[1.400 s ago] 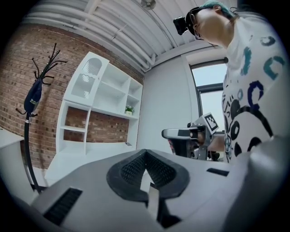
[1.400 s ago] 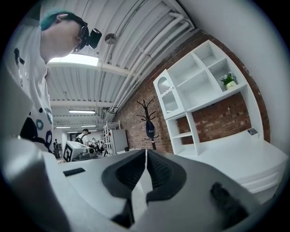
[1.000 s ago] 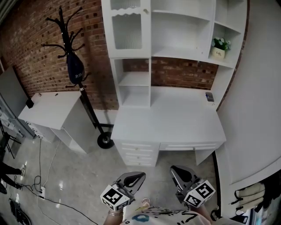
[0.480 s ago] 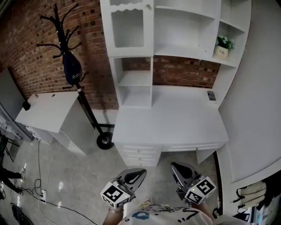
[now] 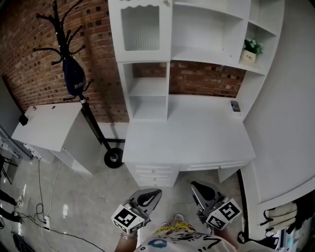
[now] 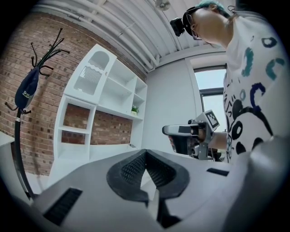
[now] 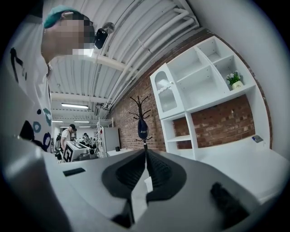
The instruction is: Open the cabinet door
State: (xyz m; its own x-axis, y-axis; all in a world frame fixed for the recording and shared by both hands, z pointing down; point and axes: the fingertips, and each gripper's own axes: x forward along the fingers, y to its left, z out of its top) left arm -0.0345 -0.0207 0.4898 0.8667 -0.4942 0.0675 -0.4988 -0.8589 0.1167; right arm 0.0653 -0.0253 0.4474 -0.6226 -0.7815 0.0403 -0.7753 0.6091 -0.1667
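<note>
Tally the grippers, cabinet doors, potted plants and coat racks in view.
Grippers: 2 (left gripper, right gripper, both shut)
Cabinet door: 1
Potted plant: 1
Coat rack: 1
Total: 5

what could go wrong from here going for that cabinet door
1. The knob on the cabinet door is small and sits high above the desk. The left tongs and right tongs are both shut and held low, so a closed approach could bump the door instead of gripping.
2. With the knob at its right edge, the door probably swings left, toward the coat rack and its hanging bag.
</note>
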